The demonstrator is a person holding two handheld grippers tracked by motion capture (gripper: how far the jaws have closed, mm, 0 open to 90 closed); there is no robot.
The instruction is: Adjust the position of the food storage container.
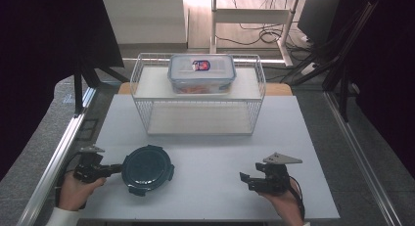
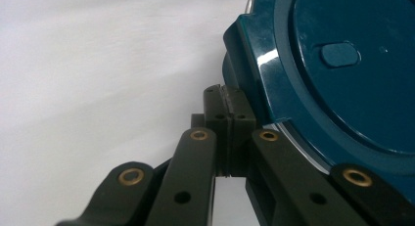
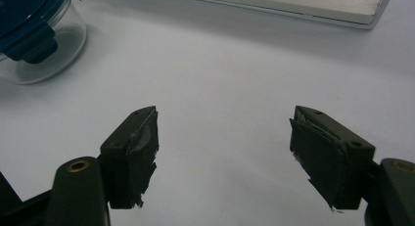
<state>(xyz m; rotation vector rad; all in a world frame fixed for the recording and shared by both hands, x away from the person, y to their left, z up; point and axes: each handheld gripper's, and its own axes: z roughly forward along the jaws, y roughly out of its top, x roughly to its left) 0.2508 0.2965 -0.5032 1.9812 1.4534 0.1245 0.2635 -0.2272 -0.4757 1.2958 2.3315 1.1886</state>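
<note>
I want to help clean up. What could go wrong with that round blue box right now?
The left gripper, jaws shut, sits against the rim of the round container, not around it, so a push might slide or spin it away. The right gripper is open and well apart, so nothing steadies the far side. A clasp by the tips could get knocked open.

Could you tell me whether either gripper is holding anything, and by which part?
Nothing is held. The left gripper is shut, tips beside the round container's lid clip; the right gripper is open.
</note>
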